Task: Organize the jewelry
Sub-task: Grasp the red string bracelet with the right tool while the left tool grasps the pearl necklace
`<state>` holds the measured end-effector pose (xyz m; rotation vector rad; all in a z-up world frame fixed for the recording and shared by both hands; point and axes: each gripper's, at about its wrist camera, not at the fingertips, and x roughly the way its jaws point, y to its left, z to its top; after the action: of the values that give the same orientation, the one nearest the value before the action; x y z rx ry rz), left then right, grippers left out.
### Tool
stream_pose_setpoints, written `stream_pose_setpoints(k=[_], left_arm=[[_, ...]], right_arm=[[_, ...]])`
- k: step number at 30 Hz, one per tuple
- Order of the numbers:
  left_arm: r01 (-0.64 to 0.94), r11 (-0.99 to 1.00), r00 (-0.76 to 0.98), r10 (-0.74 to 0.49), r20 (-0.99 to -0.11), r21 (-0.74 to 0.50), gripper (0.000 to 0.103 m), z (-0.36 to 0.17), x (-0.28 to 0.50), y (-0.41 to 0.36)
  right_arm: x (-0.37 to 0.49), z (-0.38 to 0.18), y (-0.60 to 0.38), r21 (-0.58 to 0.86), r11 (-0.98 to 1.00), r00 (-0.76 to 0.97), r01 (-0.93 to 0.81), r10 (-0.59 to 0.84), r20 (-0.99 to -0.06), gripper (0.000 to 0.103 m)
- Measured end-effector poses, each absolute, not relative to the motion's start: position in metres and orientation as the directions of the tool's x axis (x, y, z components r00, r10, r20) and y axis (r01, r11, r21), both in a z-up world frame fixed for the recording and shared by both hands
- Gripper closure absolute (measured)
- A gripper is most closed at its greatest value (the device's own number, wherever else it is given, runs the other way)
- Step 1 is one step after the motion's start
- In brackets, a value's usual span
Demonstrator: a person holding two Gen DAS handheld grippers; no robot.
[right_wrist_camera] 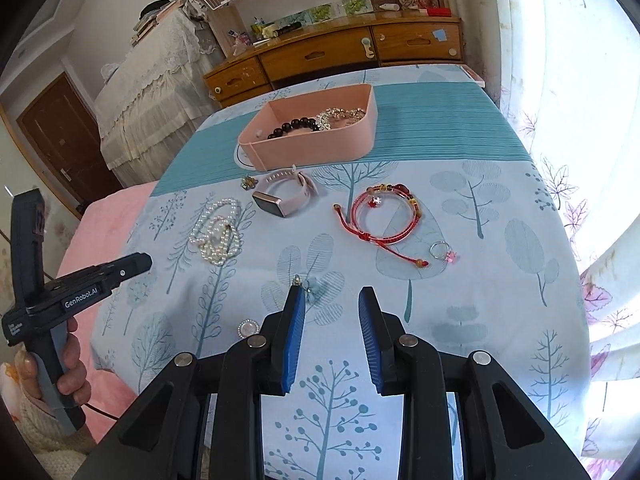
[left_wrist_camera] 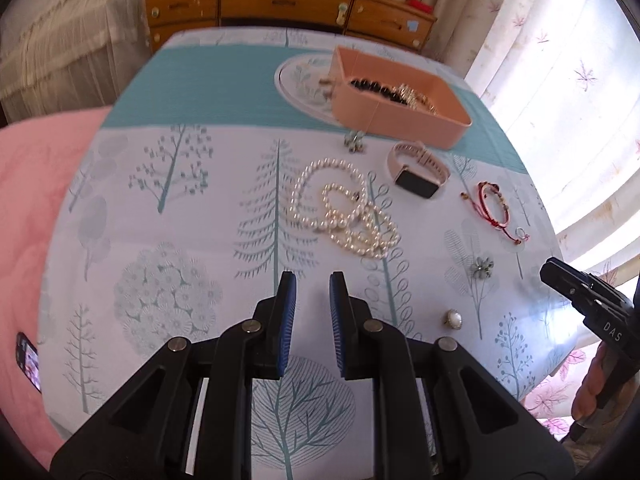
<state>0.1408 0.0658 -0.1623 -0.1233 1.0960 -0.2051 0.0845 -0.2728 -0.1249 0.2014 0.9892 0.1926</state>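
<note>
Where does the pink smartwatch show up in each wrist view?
Left wrist view: the pink smartwatch lies right of centre in the upper half, just in front of the pink box, right of the pearl necklace.
Right wrist view: it lies left of centre, directly below the box, between the pearls and the red cord bracelet.
Shared landmark: the pink box.

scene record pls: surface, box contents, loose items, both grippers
surface: tree-print cloth
box: pink tray holding dark bead bracelet and sparkly piece
loose: pearl necklace, pink watch, red cord bracelet, ring, flower earring, round pearl brooch
left gripper: open, empty
right gripper: open, empty
</note>
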Motion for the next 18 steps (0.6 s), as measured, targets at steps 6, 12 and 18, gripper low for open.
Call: stream_pose_setpoints(k=[6,12,18], left_arm=[[0.055,0.966,0.373,-0.256,-0.892,-0.255,0.089,-0.181,0.164,0.078],[-0.029,0.917,0.298,-0.372,-0.879,-0.398,0.089,-0.194,0.196,0.087],[0.223,0.939,0.374,-0.329,-0.867,-0.261,0.089,-0.161,0.206,0.056]], right_arm=[[0.096,-0.132,-0.268,0.242,0.967,0.527,-0.084,0.250,-0.813,0.075],[0.115,-0.143,-0.267,0.240,0.967,0.508,-0.086,0.250,-0.824,0.075],[0.133,-0.149,-0.265,0.233,0.968,0.503,-0.098,0.250,-0.827,0.075]])
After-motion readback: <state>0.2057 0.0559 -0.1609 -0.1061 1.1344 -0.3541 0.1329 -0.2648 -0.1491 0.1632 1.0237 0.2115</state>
